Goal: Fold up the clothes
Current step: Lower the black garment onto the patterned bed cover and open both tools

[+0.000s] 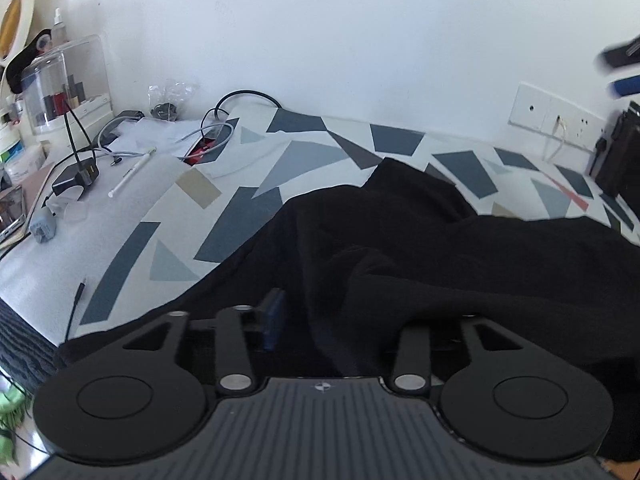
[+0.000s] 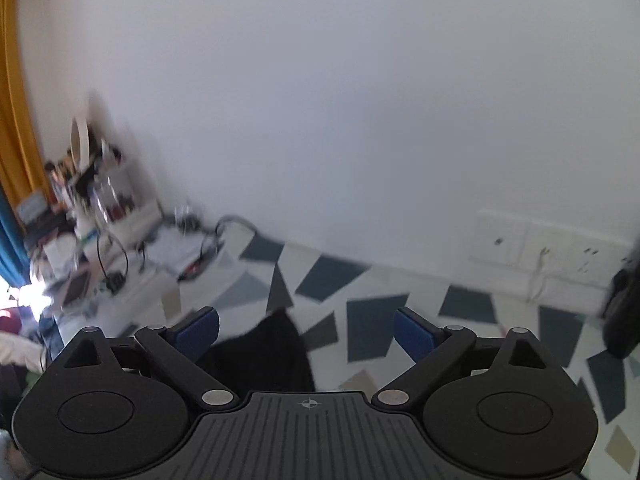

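Two grippers show, one in each wrist view. From the left wrist, the left gripper [image 1: 320, 320] sits low over a black garment [image 1: 460, 264] that lies rumpled across a sheet [image 1: 240, 184] patterned with grey and blue geometric shapes. One blue finger pad [image 1: 274, 316] shows at the left, pressed against the cloth; the other is buried under a raised fold, so I cannot tell whether the jaws are clamped on the fabric. Past the garment, on the left, lie a black charger [image 1: 74, 178], a white pen [image 1: 130, 176] and grey cables [image 1: 208, 136], with a wall socket plate [image 1: 556, 120] at the right. From the right wrist, blurred, the right gripper [image 2: 306, 334] hangs above the sheet with its blue pads [image 2: 198, 330] spread wide, holding nothing; a corner of the black garment shows between and below them
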{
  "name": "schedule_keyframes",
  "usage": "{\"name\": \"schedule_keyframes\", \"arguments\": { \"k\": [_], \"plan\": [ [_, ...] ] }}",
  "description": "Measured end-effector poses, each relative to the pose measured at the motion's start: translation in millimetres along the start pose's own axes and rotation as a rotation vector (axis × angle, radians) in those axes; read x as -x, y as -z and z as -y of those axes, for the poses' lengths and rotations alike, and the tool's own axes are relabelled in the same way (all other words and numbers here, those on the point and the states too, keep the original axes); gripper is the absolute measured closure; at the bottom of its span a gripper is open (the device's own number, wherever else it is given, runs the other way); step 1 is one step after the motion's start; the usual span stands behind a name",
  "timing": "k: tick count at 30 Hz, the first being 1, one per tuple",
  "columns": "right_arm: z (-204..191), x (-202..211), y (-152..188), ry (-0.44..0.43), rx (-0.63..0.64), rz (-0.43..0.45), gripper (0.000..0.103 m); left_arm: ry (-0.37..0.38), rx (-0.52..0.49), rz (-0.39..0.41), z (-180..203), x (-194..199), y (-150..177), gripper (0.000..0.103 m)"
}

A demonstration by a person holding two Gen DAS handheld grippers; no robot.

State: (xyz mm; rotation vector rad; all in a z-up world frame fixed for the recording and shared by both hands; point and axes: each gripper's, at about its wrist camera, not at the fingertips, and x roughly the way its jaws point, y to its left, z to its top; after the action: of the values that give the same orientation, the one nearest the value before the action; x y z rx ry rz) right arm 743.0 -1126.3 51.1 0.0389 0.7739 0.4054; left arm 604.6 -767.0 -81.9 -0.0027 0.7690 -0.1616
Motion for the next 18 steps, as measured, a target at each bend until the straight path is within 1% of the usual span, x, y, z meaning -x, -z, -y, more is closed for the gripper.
{"name": "schedule_keyframes", "arguments": {
  "k": [2, 4, 6, 8, 10, 12, 13, 14, 15, 16, 17, 18],
  "plan": [
    [-13.5, -61.8, 8.8, 0.048, 0.073, -0.123, 0.014, 0.043, -0.012, -0.009, -13.0, 2.3, 3.4, 0.047],
    [-22.9, -117.0, 27.7, 0.112, 0.136, -0.24, 0.014, 0.067, -0.02, -0.017, -23.9, 4.1, 8.0, 0.043],
    [-31.1, -155.1, 49.6, 0.163, 0.225, -0.348, 0.02, 0.097, -0.029, -0.046, -31.5, 3.3, 13.2, 0.043],
    [-39.9, -184.5, 71.5, 0.198, 0.314, -0.438, 0.021, 0.145, -0.023, -0.061, -39.5, 5.5, 17.1, 0.043],
    [-45.0, -196.2, 84.4, 0.181, 0.342, -0.469, 0.021, 0.239, 0.026, -0.066, -52.6, 9.3, 18.9, 0.04],
    [-47.0, -203.7, 90.3, 0.17, 0.345, -0.473, 0.021, 0.264, 0.063, -0.069, -61.4, 11.1, 19.2, 0.035],
    [-47.1, -205.2, 92.2, 0.166, 0.344, -0.474, 0.023, 0.266, 0.075, -0.071, -64.4, 11.7, 19.3, 0.034],
    [-46.6, -206.0, 94.0, 0.151, 0.341, -0.476, 0.035, 0.264, 0.08, -0.077, -65.6, 11.4, 19.4, 0.032],
    [-46.2, -206.0, 95.5, 0.128, 0.336, -0.479, 0.045, 0.274, 0.083, -0.081, -66.4, 11.1, 19.4, 0.031],
    [-46.1, -205.7, 95.9, 0.105, 0.324, -0.484, 0.062, 0.308, 0.087, -0.08, -67.9, 11.6, 20.3, 0.031],
    [-46.3, -203.6, 95.0, 0.083, 0.307, -0.488, 0.075, 0.351, 0.092, -0.079, -70.0, 12.8, 21.0, 0.031],
    [-47.2, -199.6, 93.4, 0.063, 0.304, -0.485, 0.082, 0.387, 0.097, -0.08, -71.8, 13.9, 21.6, 0.03]
  ]
}}
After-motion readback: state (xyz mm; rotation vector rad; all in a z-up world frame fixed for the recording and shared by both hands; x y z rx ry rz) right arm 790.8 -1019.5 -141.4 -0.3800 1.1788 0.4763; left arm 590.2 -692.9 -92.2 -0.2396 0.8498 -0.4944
